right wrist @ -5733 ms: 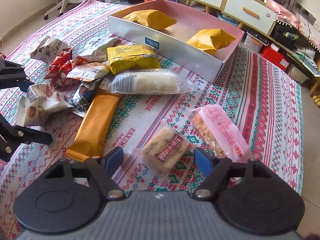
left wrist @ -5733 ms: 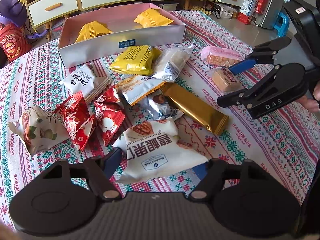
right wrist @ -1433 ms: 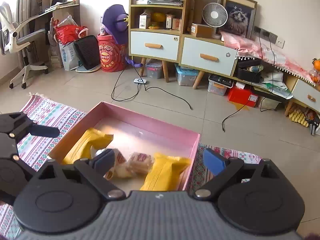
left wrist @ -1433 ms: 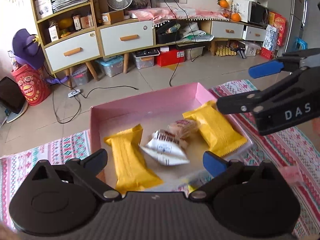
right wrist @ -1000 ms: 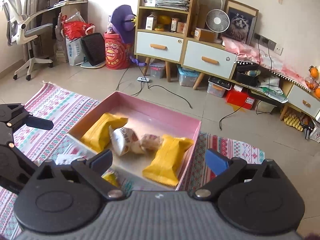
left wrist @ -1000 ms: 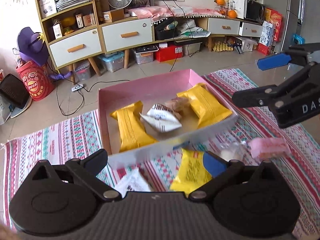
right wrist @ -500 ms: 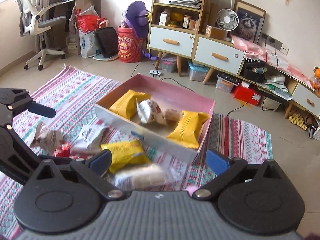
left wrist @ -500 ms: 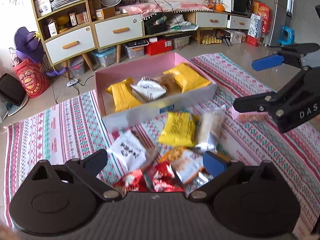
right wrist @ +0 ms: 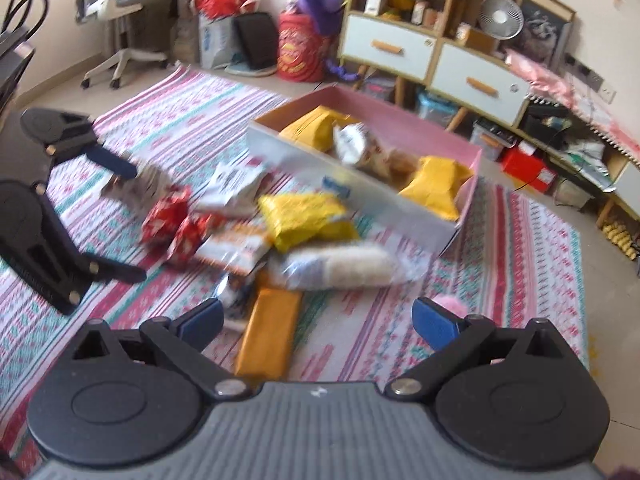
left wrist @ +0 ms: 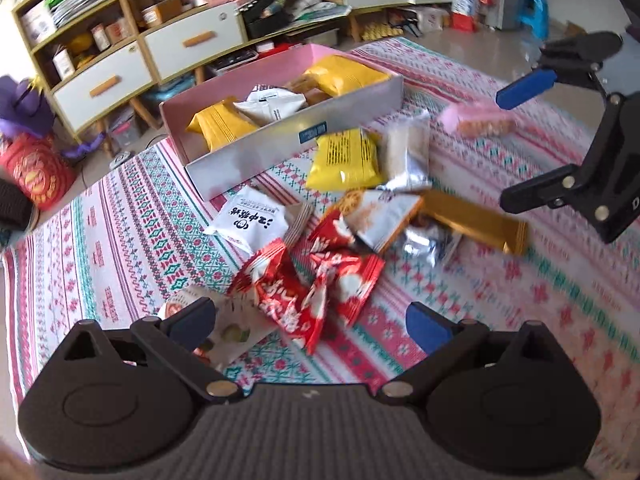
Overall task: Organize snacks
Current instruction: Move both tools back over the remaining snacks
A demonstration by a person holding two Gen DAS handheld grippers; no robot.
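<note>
On the worktop covered by a striped patterned cloth [left wrist: 120, 240], the open pink cardboard box [left wrist: 248, 156] with its pale front wall already holds four snacks: two yellow pillow packs [left wrist: 220, 124], a white printed pouch [left wrist: 276, 106] and a small brownish wrapped bar just behind it. Much more is left outside, so by my judgement the sorting is less than half done: a yellow flat packet [left wrist: 346, 158] and a clear packet of pale rice cake [left wrist: 408, 152] lie just in front of the box, with a white sachet [left wrist: 250, 222], several red crinkled wrappers [left wrist: 308, 280], an orange-and-white packet, a silvery foil pack, a long gold foil bar [left wrist: 472, 220] and a beige printed pouch near the left tool [left wrist: 310, 320]. A pink wrapped biscuit pack [left wrist: 476, 120] lies apart toward the right tool [right wrist: 318, 320]. Both tools stand wide open and empty, their blue pads well apart. Compared with 1.4 seconds ago, when both cameras hung right over the box and saw little else, the view has pulled back and tipped down, so the whole loose heap shows and the left tool now sits just above the red wrappers; the box contents look unchanged. The right-wrist view is motion-blurred, so finer detail there cannot be told.
</note>
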